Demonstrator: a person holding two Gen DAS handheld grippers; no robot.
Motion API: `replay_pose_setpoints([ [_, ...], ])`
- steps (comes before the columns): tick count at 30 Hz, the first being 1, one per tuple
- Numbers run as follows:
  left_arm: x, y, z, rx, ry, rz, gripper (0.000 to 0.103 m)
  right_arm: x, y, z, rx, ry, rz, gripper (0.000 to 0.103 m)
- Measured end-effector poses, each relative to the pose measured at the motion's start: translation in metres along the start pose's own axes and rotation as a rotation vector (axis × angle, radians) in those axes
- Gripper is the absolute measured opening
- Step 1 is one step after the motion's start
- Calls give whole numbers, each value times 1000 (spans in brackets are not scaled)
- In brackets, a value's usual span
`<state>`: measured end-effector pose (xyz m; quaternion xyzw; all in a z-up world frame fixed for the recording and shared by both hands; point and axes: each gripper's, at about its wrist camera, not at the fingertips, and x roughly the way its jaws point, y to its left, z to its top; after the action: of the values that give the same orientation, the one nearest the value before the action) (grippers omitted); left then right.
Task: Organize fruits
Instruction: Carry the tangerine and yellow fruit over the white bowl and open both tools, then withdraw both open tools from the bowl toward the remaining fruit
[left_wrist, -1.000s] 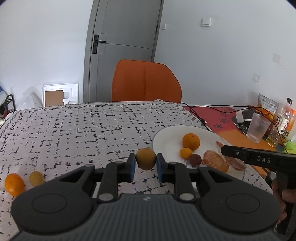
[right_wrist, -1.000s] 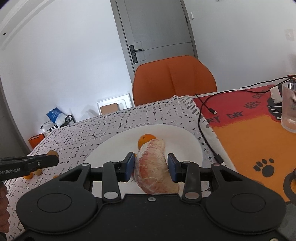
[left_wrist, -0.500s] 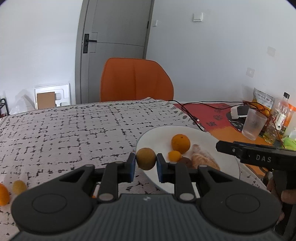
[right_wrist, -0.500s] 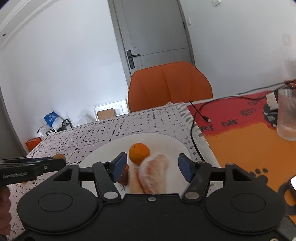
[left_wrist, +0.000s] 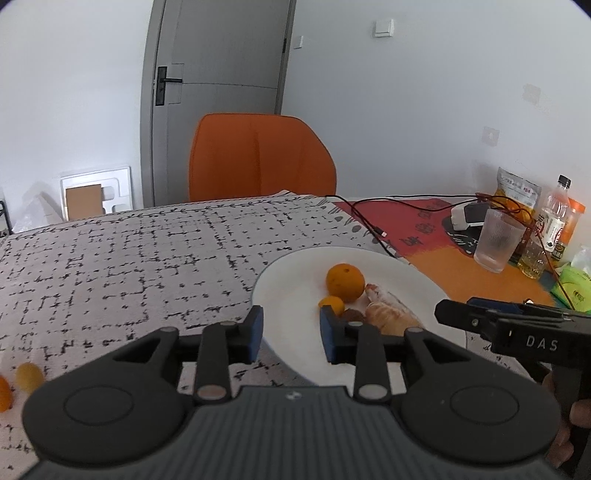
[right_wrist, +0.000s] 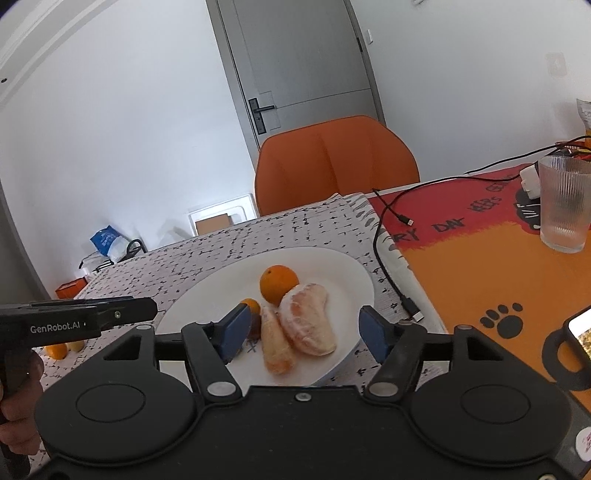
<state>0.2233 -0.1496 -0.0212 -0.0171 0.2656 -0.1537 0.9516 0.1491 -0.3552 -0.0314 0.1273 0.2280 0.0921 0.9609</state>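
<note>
A white plate (left_wrist: 295, 280) (right_wrist: 332, 266) holds an orange (left_wrist: 344, 281) (right_wrist: 277, 279), a small orange fruit (left_wrist: 331, 305) (right_wrist: 251, 305), a dark brown fruit (left_wrist: 352, 315) and two peeled citrus pieces (left_wrist: 388, 314) (right_wrist: 308, 323). My left gripper (left_wrist: 291, 332) is open and empty over the plate's left rim. The brown-yellow fruit it held is out of sight. My right gripper (right_wrist: 301, 330) is open and empty, just above the peeled pieces. Two small fruits (left_wrist: 27, 376) lie on the cloth at far left.
The table has a black-and-white patterned cloth (left_wrist: 129, 258) and an orange-red mat (right_wrist: 480, 266). A ribbed glass (left_wrist: 496, 242) (right_wrist: 563, 206), bottles (left_wrist: 554, 218), a charger and cables (right_wrist: 391, 236) stand at the right. An orange chair (left_wrist: 258, 158) is behind the table.
My left gripper moved right over the plate rim and opened; the brown-yellow fruit has left its jaws. My right gripper opened wider and drew back from the peeled piece it released on the plate.
</note>
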Motion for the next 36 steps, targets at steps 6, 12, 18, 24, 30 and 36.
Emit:
replay_pose_setpoints([
  [6, -13, 12, -6, -12, 4, 37, 47, -3, 6, -3, 7, 6, 14, 67],
  [12, -29, 24, -11, -29, -12, 73, 62, -6, 16, -7, -1, 10, 13, 75],
  [18, -47, 36, -16, -45, -38, 123, 86, -10, 30, -8, -9, 11, 10, 83],
  [24, -63, 52, -25, -59, -42, 152, 89, -15, 45, -12, -14, 2, 6, 94],
  [30, -78, 68, -31, -89, -44, 184, 90, -16, 57, -15, -19, 3, 23, 102],
  [36, -93, 78, -37, -98, -54, 214, 95, -16, 71, -16, -27, 9, 42, 103],
])
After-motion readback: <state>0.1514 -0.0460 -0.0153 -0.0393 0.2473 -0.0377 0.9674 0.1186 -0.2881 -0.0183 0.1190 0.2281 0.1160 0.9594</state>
